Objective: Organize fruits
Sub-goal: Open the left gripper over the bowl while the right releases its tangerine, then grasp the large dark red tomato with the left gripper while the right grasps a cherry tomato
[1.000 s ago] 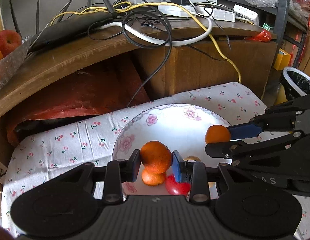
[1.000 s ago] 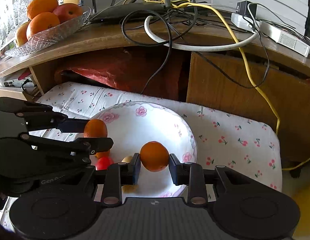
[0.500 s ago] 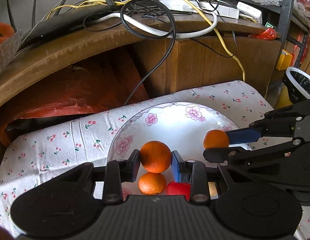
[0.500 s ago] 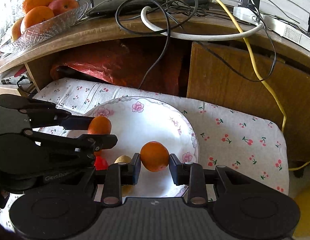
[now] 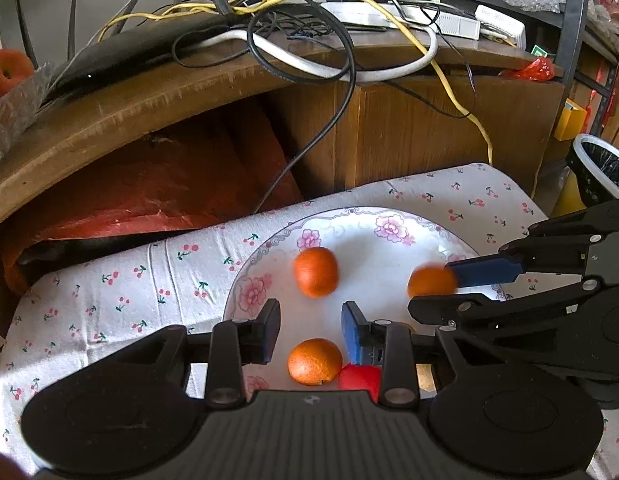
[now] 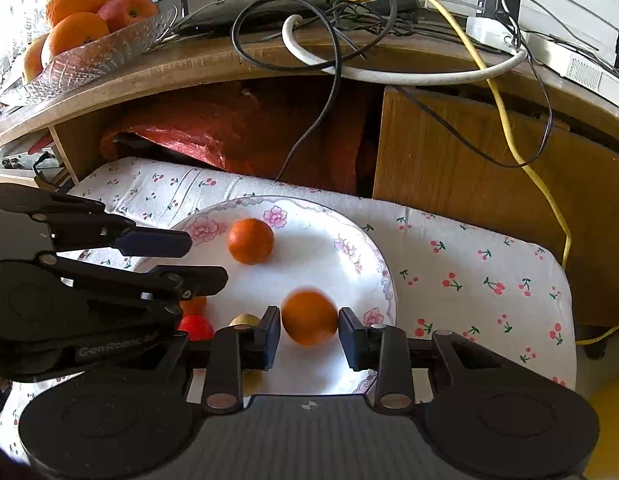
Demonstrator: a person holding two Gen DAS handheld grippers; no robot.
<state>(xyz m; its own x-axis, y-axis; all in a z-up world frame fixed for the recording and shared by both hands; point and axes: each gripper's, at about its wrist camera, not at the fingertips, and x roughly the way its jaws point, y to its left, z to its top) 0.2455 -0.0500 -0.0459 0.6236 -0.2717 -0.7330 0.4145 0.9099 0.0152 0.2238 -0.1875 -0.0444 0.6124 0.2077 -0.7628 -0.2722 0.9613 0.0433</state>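
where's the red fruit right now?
On the floral plate, near edge: the red fruit touches an orange, just below the open left gripper.

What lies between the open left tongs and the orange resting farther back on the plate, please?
Only bare white plate separates the left tongs from that orange, clearest in the left wrist view.

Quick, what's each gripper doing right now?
Left gripper: open, holding nothing.
Right gripper: open, a blurred orange between its fingers, gaps either side.
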